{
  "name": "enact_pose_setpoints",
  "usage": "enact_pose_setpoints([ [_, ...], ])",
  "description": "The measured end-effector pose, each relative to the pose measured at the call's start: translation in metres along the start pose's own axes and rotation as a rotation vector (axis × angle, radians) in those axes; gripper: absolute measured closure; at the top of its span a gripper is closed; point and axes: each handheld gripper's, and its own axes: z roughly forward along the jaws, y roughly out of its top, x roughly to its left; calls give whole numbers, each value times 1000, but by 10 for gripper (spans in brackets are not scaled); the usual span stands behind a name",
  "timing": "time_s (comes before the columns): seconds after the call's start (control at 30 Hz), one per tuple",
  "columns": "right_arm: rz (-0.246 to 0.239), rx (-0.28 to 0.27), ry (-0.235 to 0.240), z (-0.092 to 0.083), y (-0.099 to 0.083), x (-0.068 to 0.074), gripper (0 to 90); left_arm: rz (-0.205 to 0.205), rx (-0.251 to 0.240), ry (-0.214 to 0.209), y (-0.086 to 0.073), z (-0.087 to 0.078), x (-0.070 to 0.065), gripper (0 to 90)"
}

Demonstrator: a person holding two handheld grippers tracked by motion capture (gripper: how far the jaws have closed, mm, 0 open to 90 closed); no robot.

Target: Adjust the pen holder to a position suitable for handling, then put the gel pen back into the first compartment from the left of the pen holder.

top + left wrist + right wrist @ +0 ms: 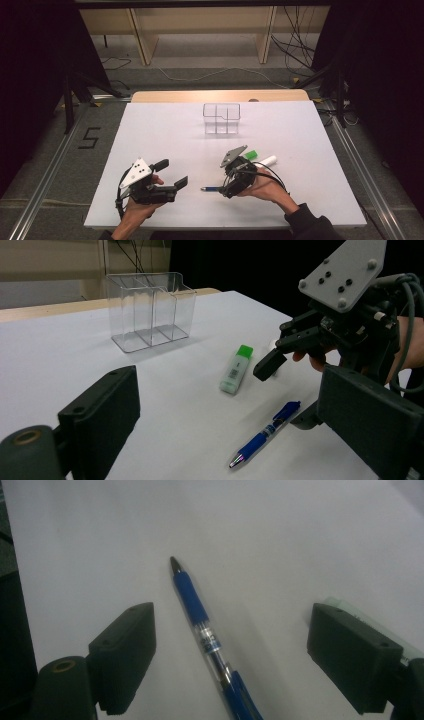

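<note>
Blue pen point(205, 635): lies flat on the white table point(165, 135), lower centre of the high view, tip toward frame left. In the right gripper view it runs from bottom centre up to its dark tip just above mid-frame, lying between the two black jaws and touching neither.

Right gripper point(230, 650): jaws spread wide, released, nothing grasped; hovers over the pen w/ one jaw at lower left of its own view, the other at lower right. In the high view it sits right of centre, low in frame point(235, 175), grey plate on top, held by the person's hand point(265, 187).

Left gripper point(225, 425): jaws likewise wide apart, empty. High view: lower left of frame point(172, 175), well apart from the pen, jaws pointing frame right.

Green-capped marker point(236, 369): centre of the left gripper view, lying flat, just beyond the pen; a pale edge of it shows behind the right-hand jaw in the right gripper view.

White marker point(266, 161): high view, right of the green-capped one, near the right gripper.

Clear organiser point(222, 118): upright, w/ several compartments, upper centre of the high view; upper left in the left gripper view. Holds nothing visible.
</note>
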Motion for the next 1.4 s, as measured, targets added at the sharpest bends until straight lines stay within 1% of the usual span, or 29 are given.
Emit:
enact_pose_setpoints([
  [0.07, -15, 15, 4, 2, 0, 0, 211, 0, 1, 0, 0, 0, 0, 93],
  [0.1, -9, 23, 6, 3, 0, 1, 214, 0, 1, 0, 0, 0, 0, 93],
  [0.2, -31, 46, 5, 6, -1, 2, 221, 0, 1, 0, 0, 0, 0, 93],
  [0.37, -55, 77, 9, 10, 0, 4, 236, 0, 1, -1, 0, 0, 0, 93],
  [0.43, -53, 90, 8, 13, 0, 6, 248, 1, 2, -1, 0, 0, 0, 93],
  [0.47, -63, 100, 8, 14, 0, 6, 253, 1, 2, -1, 0, 0, 0, 93],
  [0.57, -63, 115, 13, 17, 0, 8, 272, -1, 0, -2, 0, 1, -1, 93],
  [0.63, -73, 129, 20, 19, 0, 8, 288, 0, 1, -1, 0, 1, -1, 93],
  [0.7, -71, 144, 23, 21, 1, 9, 312, 1, 1, -2, 0, 0, -1, 93],
  [0.77, -81, 157, 29, 23, 2, 8, 338, 4, 3, -2, 0, 0, 0, 93],
  [0.83, -76, 167, 37, 25, 3, 9, 366, 3, 3, -2, 0, 0, 0, 93],
  [0.9, -82, 174, 40, 27, 4, 8, 399, 3, 3, 0, -1, 1, 0, 93],
  [0.93, -105, 176, 43, 28, 4, 7, 414, 3, 6, 0, -1, 1, 0, 93],
  [1.0, -98, 190, 41, 29, 5, 8, 444, 3, 7, 1, -1, 1, 0, 93],
  [1.1, -119, 196, 48, 30, 7, 6, 486, 6, 7, 0, -1, 0, 0, 93],
  [1.17, -109, 204, 49, 31, 8, 7, 514, 7, 7, -1, -1, 0, -1, 93],
  [1.3, -128, 220, 58, 33, 9, 7, 572, 12, 6, -3, 0, 1, -2, 93],
  [1.33, -129, 227, 61, 33, 10, 7, 586, 14, 9, -3, 0, 1, -2, 93],
  [1.37, -121, 227, 61, 33, 11, 7, 601, 14, 11, -5, -1, 2, -2, 93],
  [1.4, -130, 235, 63, 33, 12, 6, 615, 12, 11, -5, -1, 2, -2, 93],
])
